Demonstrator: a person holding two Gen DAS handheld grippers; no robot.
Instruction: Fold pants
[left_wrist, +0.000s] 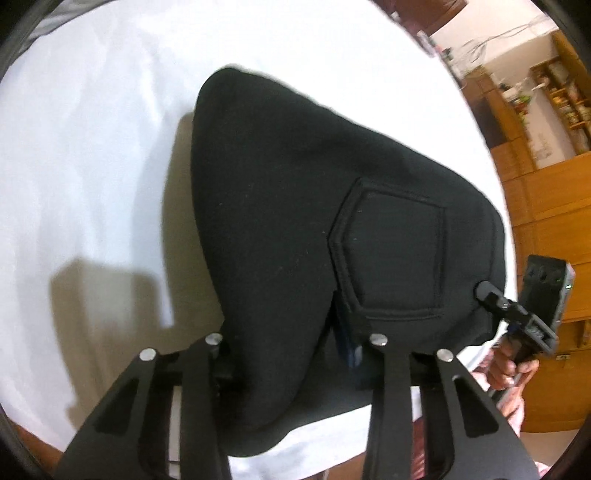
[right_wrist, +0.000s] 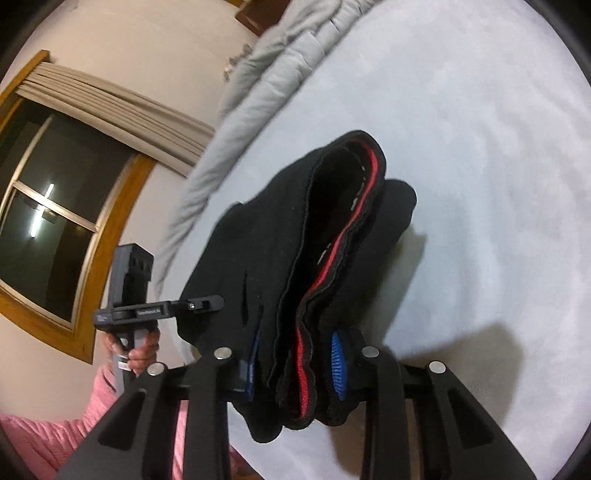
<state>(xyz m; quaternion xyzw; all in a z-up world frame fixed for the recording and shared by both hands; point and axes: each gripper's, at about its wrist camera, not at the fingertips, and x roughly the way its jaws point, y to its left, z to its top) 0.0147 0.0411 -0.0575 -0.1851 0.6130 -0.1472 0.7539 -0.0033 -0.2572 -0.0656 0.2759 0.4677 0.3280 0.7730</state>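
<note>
The black pants (left_wrist: 295, 206) are held up over the white bed sheet (left_wrist: 92, 147), bunched between both claws at their near edge. Their long axis is seen running away from the claws, the far end resting on the sheet; a back pocket (left_wrist: 391, 254) faces up. The right gripper (right_wrist: 295, 362) is clamped on the red-striped waistband (right_wrist: 306, 369), blue pads (right_wrist: 338, 365) pressing it. The left gripper (left_wrist: 295, 354) is narrowed onto the fabric.
</note>
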